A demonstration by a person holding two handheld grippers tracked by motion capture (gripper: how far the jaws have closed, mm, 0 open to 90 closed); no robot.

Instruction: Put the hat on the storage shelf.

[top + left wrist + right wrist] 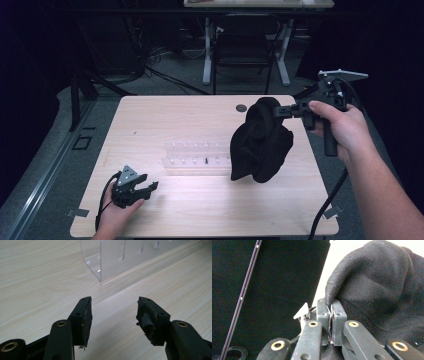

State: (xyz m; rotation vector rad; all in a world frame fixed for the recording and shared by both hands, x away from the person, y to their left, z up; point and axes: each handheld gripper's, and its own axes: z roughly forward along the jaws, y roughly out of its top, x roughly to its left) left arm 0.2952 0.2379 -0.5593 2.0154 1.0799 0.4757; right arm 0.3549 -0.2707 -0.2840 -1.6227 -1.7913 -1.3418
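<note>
Black jaws of the left hand-held gripper (150, 187) stand apart with nothing between them; it rests low at the near left corner of the pale wooden bench (160, 115). No brand, label or writing can be read on any item. Beyond it, at mid-bench, lies a clear plastic rack (197, 157) with slotted walls. The right hand-held gripper (285, 111) is raised above the bench's right side, jaws together and clamped on a fold of the black cloth (260, 142). The cloth hangs bunched from that grip, its lower end over the rack's right end.
</note>
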